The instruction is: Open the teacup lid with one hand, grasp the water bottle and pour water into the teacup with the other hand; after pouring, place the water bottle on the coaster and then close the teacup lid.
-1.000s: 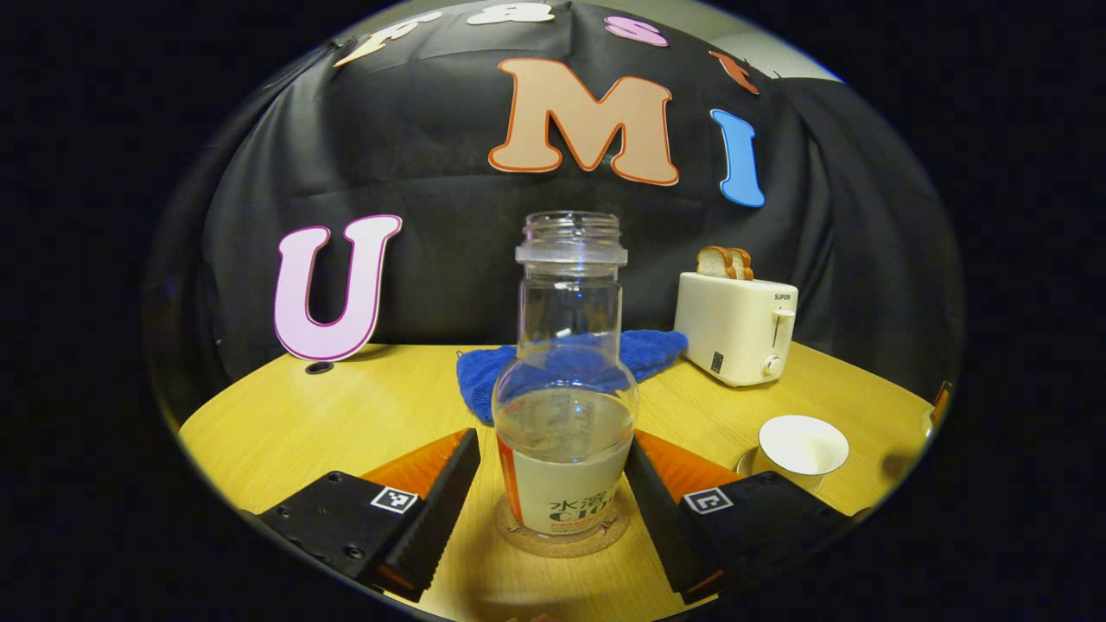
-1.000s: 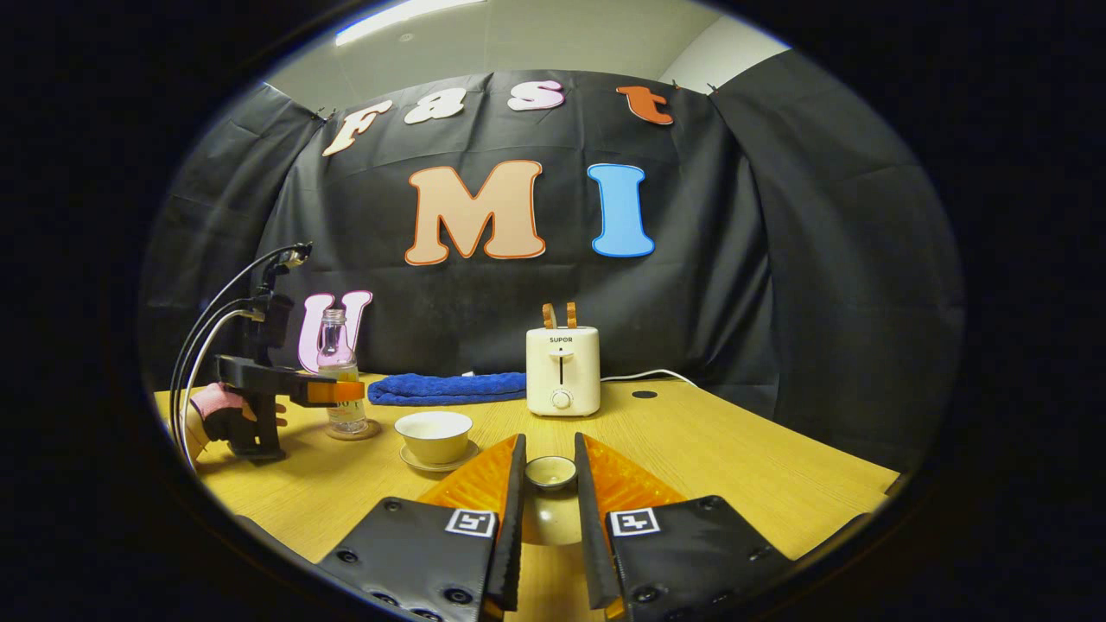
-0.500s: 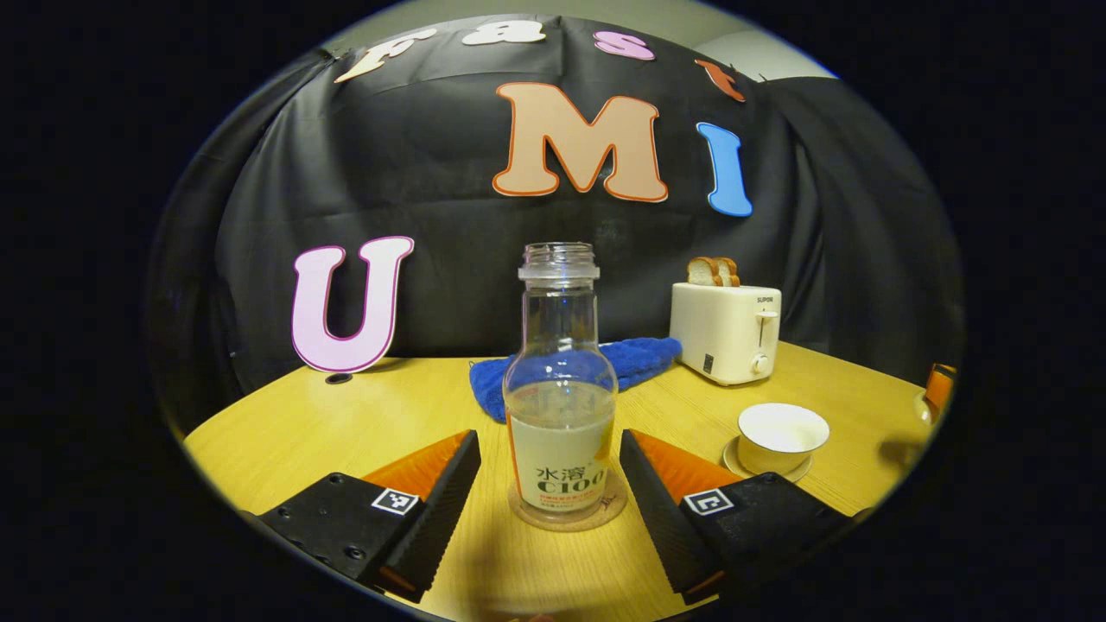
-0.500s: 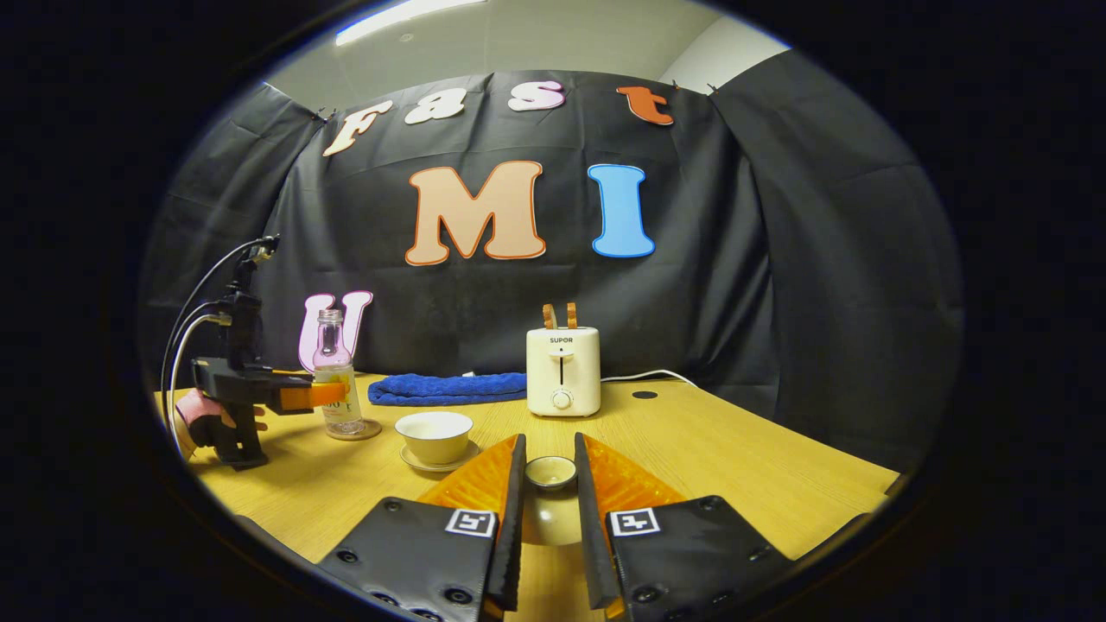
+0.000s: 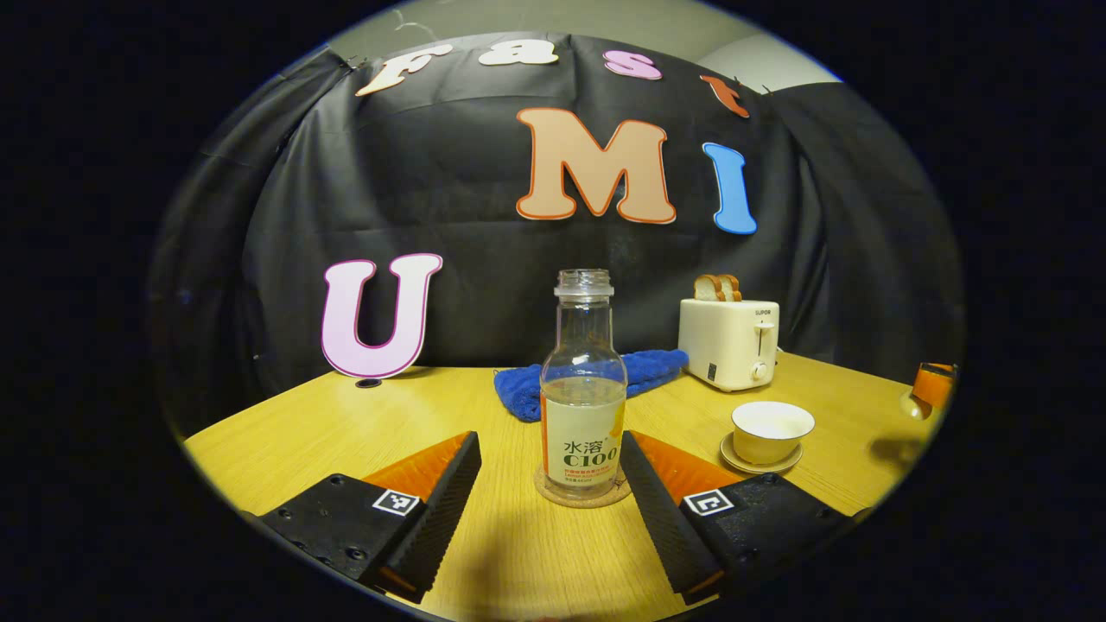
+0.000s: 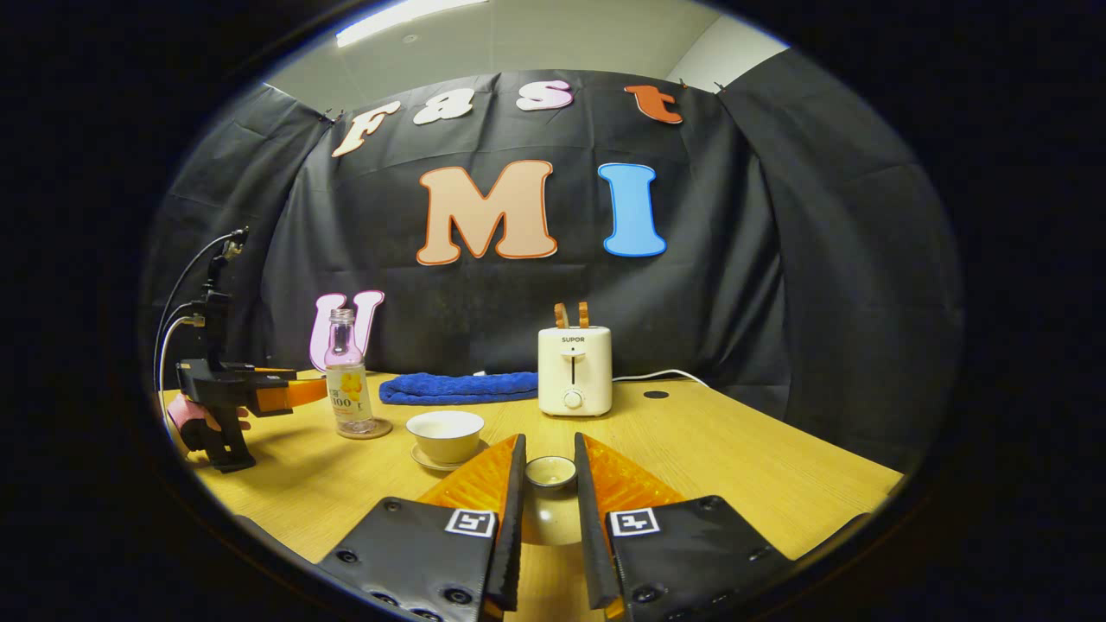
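In the left gripper view, the water bottle (image 5: 583,393) stands upright on the round cork coaster (image 5: 581,491) on the wooden table (image 5: 328,432). It has no cap and is partly full of clear liquid. The left tool (image 5: 550,458) is spread wide, its two fingers on either side of the bottle and clear of it, touching nothing. To the right of the bottle, the teacup (image 5: 772,430) sits uncovered on its saucer (image 5: 760,460). Farther back lies a folded blue towel (image 5: 648,367), and to its right stands a white toaster (image 5: 728,342) with slices of bread (image 5: 717,287) sticking out of its top. At the far right edge of this view a part of the other tool shows, too small to read.

In the right gripper view, the right tool (image 6: 550,471) is pinching the teacup lid (image 6: 551,472), both fingers pressed against its small knob, with the lid's wider body hanging below between them, above the table (image 6: 734,449). Beyond it to the left, the teacup (image 6: 445,434) stands open on its saucer (image 6: 432,460). Farther left, the water bottle (image 6: 347,380) stands on the coaster (image 6: 365,429). The left tool (image 6: 298,393) shows at the left edge, held by a hand (image 6: 194,415), its fingers pointing toward the bottle and stopping short of it. The blue towel (image 6: 462,387) and the toaster (image 6: 575,370) sit at the far side of the table.
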The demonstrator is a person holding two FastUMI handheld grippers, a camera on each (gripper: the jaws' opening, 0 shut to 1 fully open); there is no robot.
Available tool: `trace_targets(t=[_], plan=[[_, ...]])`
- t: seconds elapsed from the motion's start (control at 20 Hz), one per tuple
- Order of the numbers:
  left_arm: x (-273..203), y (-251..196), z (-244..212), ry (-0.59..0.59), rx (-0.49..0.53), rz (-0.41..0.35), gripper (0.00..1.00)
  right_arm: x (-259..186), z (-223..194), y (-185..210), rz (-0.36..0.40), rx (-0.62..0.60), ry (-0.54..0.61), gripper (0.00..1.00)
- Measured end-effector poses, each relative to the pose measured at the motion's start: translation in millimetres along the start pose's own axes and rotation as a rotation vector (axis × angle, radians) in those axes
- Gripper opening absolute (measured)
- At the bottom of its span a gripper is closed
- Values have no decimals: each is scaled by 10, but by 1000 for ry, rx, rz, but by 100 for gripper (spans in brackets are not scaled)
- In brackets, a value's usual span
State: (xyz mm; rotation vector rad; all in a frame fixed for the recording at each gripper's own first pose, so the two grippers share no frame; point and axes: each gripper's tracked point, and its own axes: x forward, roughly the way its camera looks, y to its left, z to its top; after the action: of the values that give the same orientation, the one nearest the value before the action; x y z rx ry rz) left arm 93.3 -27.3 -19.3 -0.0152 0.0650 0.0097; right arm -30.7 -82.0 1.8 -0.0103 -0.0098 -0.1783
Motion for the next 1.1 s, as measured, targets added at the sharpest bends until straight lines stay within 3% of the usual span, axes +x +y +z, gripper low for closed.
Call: trace_targets(t=[0.5,1.1], plan=[[-259,121,90,-70,11,30,94,517,-52,600,167,6,12,34],[-278,165,104,-69,11,54,94,1288,-97,1133,264,12,18,34]])
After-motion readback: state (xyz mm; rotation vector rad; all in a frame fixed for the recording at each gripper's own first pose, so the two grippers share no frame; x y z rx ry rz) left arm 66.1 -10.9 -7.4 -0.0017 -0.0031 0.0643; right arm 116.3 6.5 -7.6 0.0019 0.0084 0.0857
